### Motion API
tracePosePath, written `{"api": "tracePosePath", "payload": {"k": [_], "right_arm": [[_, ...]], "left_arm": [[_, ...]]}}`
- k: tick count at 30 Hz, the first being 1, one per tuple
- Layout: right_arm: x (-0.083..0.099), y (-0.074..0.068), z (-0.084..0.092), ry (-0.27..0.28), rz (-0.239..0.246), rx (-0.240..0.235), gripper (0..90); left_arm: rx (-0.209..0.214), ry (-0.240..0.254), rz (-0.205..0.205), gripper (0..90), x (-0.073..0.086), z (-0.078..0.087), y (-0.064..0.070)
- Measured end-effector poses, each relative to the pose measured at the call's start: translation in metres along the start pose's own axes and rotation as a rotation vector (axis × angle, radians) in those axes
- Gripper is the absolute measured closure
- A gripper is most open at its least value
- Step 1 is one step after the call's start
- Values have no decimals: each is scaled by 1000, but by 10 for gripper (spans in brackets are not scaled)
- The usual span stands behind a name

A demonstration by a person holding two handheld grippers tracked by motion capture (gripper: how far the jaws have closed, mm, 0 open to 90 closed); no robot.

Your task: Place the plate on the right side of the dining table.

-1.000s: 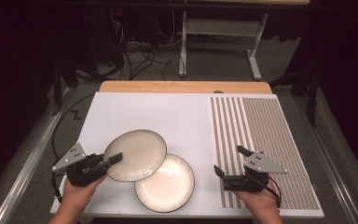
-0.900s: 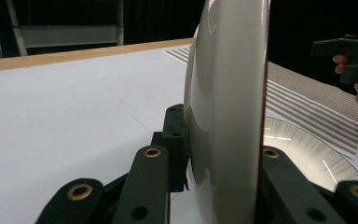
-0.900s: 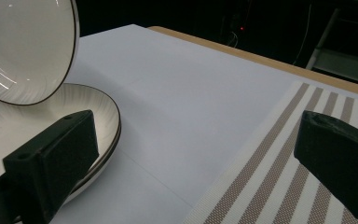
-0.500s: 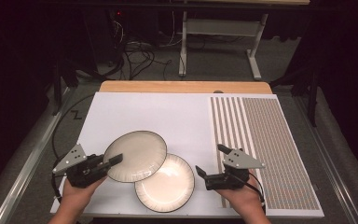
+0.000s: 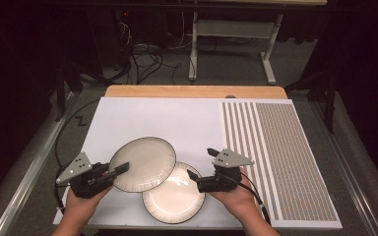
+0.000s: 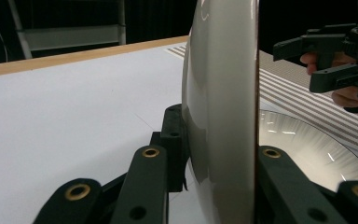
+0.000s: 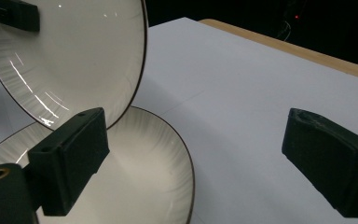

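my left gripper held the upper plate by its rim, lifted and overlapping the lower plate on the worktop. my right gripper, jaws wide but closing with nothing between them, neared the lower plate's rim; that grasp remained.

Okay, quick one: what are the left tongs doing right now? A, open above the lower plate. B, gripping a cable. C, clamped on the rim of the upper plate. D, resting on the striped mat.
C: the left tongs are shut on the rim of the upper plate, which overlaps the lower plate.
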State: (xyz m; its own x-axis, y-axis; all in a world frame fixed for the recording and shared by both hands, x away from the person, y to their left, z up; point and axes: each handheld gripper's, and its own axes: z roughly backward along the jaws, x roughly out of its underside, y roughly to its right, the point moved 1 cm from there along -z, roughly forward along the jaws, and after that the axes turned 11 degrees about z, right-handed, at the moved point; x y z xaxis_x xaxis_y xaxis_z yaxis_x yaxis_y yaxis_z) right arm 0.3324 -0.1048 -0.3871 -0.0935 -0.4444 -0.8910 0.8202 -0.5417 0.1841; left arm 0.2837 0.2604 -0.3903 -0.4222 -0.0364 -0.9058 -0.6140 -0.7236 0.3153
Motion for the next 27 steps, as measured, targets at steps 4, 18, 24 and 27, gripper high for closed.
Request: {"api": "tracePosePath", "payload": {"k": [4, 18, 24, 27], "right_arm": [[-7, -4, -11, 5, -11, -20, 157], [-26, -17, -46, -2, -24, -106, 427], [-27, -19, -58, -23, -44, -120, 554], [-26, -18, -61, -23, -61, -131, 616]], "left_arm": [[-2, -1, -10, 747, 0, 0, 1], [-3, 0, -24, 745, -1, 0, 2], [-3, -1, -32, 745, -1, 0, 2], [-3, -1, -33, 745, 0, 0, 2]]}}
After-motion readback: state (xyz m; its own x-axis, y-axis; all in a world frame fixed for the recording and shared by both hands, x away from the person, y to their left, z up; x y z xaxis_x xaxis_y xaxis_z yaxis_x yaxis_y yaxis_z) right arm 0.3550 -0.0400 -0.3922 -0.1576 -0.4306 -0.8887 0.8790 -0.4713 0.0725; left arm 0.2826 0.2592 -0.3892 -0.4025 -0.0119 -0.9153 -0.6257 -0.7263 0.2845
